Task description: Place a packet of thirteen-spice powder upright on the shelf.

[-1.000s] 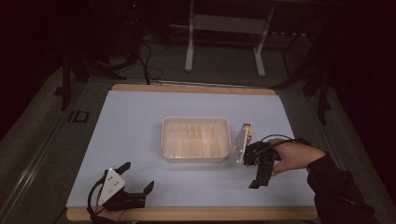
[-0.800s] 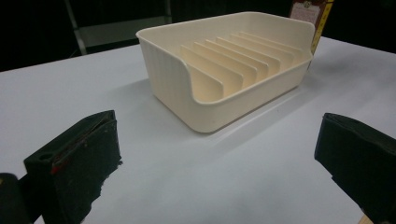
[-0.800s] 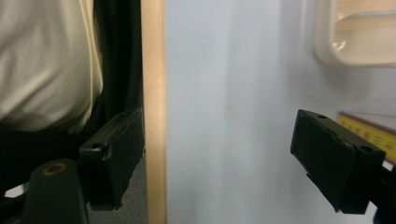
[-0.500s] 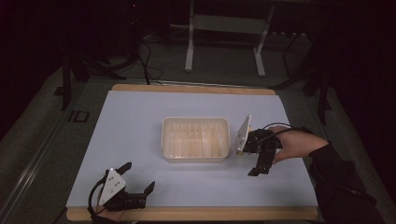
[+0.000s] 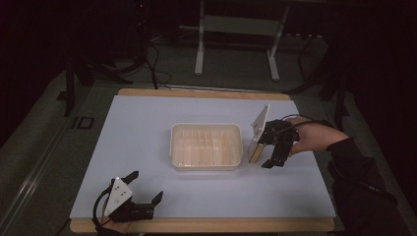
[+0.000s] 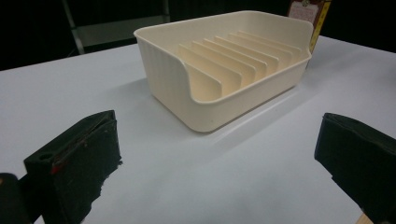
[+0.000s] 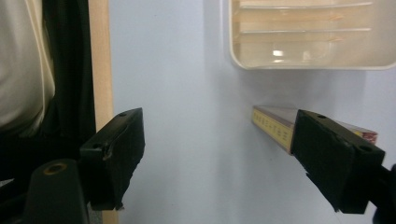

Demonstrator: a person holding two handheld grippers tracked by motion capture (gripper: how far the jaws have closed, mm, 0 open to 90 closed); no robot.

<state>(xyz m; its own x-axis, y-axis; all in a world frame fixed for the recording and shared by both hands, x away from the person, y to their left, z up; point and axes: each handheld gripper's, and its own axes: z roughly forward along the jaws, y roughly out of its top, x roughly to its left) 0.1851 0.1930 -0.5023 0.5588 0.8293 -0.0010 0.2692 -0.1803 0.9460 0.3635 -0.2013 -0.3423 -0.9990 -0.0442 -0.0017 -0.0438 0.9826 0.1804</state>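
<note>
Jaws apart on left gripper (image 5: 147, 197), parked at the near edge of the surface (image 5: 147, 128), nothing between them. Slotted cream tray (image 5: 206, 146) sits mid-surface. Right gripper (image 5: 275, 156), jaws apart, has a thin book (image 5: 258, 135) tilted on edge against one jaw, just right of the tray; forearm enters from the right.

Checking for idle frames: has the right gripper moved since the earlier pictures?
Yes. In the high view the right gripper has shifted toward the table's far edge, alongside the cream tray, which stayed put, and the grey plate on it has tilted up.
</note>
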